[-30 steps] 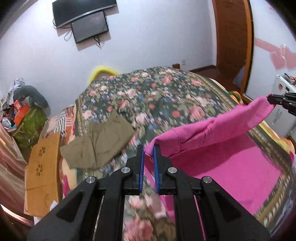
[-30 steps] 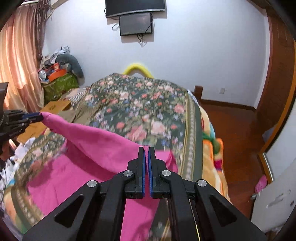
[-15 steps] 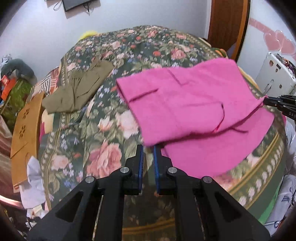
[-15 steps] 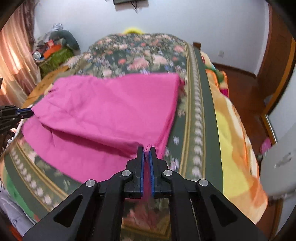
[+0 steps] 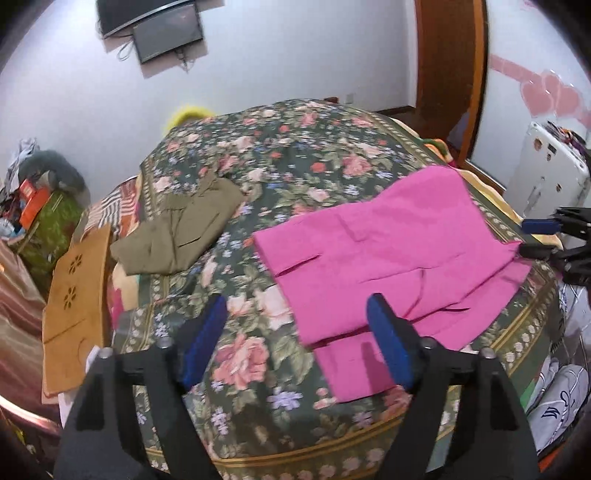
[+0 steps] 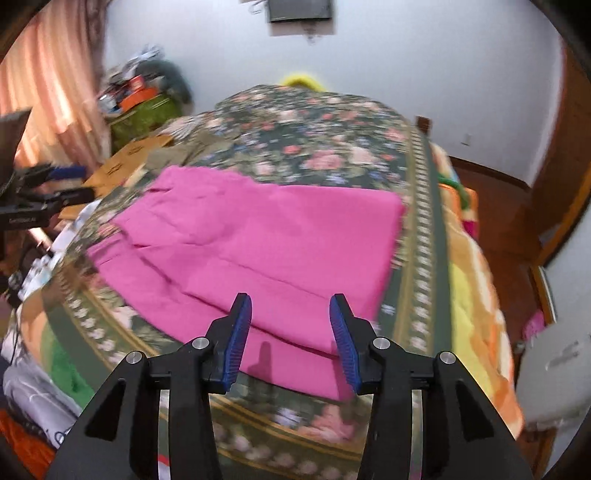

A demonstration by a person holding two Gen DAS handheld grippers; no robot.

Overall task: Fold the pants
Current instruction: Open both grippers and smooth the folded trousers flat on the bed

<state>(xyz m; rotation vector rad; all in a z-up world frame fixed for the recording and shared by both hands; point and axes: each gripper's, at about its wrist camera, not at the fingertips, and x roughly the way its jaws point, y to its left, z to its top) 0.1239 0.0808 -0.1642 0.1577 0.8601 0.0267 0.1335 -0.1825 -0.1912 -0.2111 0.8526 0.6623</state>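
Left hand-held gripper [image 5: 295, 332]: jaws opening, spread wide, nothing pinched; its blue pads [image 5: 388, 347] hang over the near left corner of the pink pants [image 5: 388, 251], clear of the cloth. Right hand-held gripper [image 6: 291, 332]: jaws opening too, partly spread, pads [image 6: 341, 332] above the pants' near right edge, no cloth between them. Pants lie folded over on the bed [image 5: 280, 155], at its near end, top layer stopping short of the lower one so a pink strip shows along the near edge. Olive garment [image 5: 181, 232] lies folded toward the bed's left edge, well apart from the pants. Brown cardboard [image 5: 77, 291] just off that left edge. Screen [image 5: 166, 31] on the far wall.
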